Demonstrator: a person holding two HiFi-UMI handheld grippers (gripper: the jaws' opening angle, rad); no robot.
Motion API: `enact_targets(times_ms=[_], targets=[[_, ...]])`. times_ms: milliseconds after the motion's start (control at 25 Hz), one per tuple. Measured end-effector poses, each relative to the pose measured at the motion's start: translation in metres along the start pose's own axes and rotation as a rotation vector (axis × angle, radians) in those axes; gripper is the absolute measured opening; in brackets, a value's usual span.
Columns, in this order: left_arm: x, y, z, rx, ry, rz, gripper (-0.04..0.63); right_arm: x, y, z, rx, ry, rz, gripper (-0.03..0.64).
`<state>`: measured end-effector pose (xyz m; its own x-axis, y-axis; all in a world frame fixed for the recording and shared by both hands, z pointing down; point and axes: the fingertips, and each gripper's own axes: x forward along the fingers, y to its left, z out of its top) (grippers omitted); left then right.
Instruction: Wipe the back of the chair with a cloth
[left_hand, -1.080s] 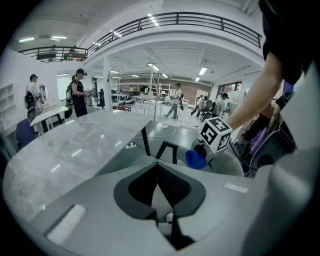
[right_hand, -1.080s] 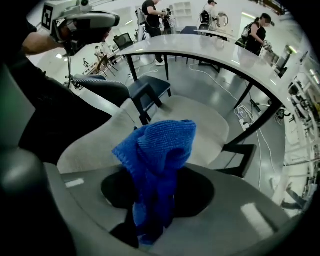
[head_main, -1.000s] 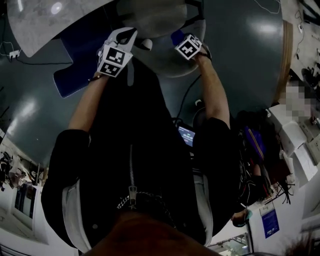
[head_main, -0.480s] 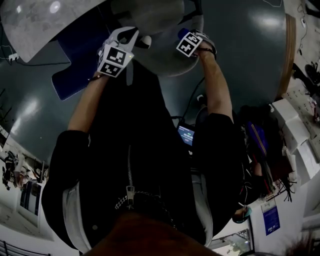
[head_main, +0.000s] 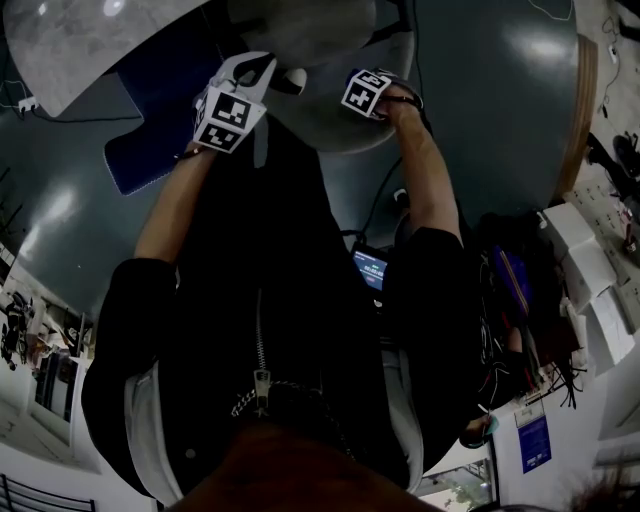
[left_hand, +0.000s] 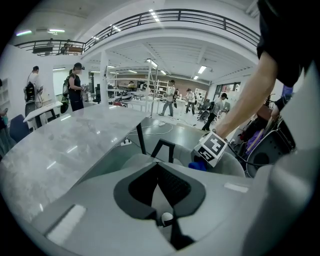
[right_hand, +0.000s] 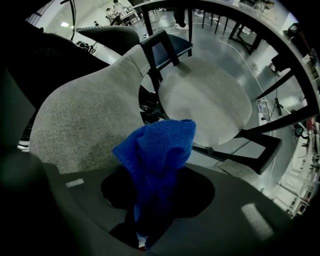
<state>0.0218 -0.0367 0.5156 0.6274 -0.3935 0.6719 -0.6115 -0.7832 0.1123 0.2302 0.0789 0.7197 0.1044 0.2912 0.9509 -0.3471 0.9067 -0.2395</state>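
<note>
The grey upholstered chair back (head_main: 322, 118) curves across the top of the head view, with its pale seat (head_main: 300, 25) beyond it. My right gripper (head_main: 365, 92) is over the top edge of the back, shut on a blue knitted cloth (right_hand: 157, 147) that bunches out past its tips (right_hand: 155, 165). The cloth lies against the fuzzy grey back (right_hand: 90, 115). My left gripper (head_main: 232, 105) sits at the left end of the back, shut with nothing visible in it (left_hand: 157, 164). From there the right gripper's marker cube (left_hand: 212, 147) and a bit of cloth (left_hand: 197, 165) show.
A marble-topped table (head_main: 90, 40) stands just left of the chair, also seen from the left gripper (left_hand: 65, 145). A dark chair with a blue seat (right_hand: 167, 45) stands beyond. Black table legs (right_hand: 235, 145), floor cables, cluttered desks (head_main: 590, 280) and distant people (left_hand: 75, 87) surround.
My right gripper has slid a little to the left along the top of the chair back and turned, carrying the cloth. The left gripper has stayed in place.
</note>
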Motion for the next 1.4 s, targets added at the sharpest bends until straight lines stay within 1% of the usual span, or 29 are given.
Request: enact_targets(times_ms=[120, 440, 680, 880, 1080, 1200, 1280, 1400], targets=[[-0.001, 0.001, 0.001, -0.006, -0.006, 0.005, 0.011, 0.001, 0.017, 0.007, -0.024, -0.006, 0.048, 0.153], [-0.012, 0.012, 0.003, -0.009, -0.004, 0.028, 0.011, 0.013, 0.054, 0.035, -0.066, -0.027, 0.116, 0.153], [-0.019, 0.021, -0.004, -0.025, 0.000, 0.052, 0.011, 0.022, 0.072, 0.055, -0.103, -0.019, 0.164, 0.153], [-0.025, 0.030, -0.013, -0.037, 0.009, 0.070, 0.011, 0.028, 0.079, 0.071, -0.101, -0.029, 0.194, 0.153], [-0.035, 0.040, -0.023, -0.051, 0.019, 0.093, 0.011, 0.024, 0.092, 0.097, -0.118, -0.063, 0.215, 0.153], [-0.041, 0.046, -0.029, -0.059, 0.025, 0.105, 0.011, 0.018, 0.102, 0.124, -0.135, -0.105, 0.225, 0.153], [-0.044, 0.051, -0.031, -0.064, 0.026, 0.113, 0.011, 0.017, 0.104, 0.138, -0.145, -0.115, 0.227, 0.152], [-0.049, 0.057, -0.033, -0.065, 0.024, 0.122, 0.011, 0.015, 0.105, 0.157, -0.134, -0.125, 0.231, 0.152]])
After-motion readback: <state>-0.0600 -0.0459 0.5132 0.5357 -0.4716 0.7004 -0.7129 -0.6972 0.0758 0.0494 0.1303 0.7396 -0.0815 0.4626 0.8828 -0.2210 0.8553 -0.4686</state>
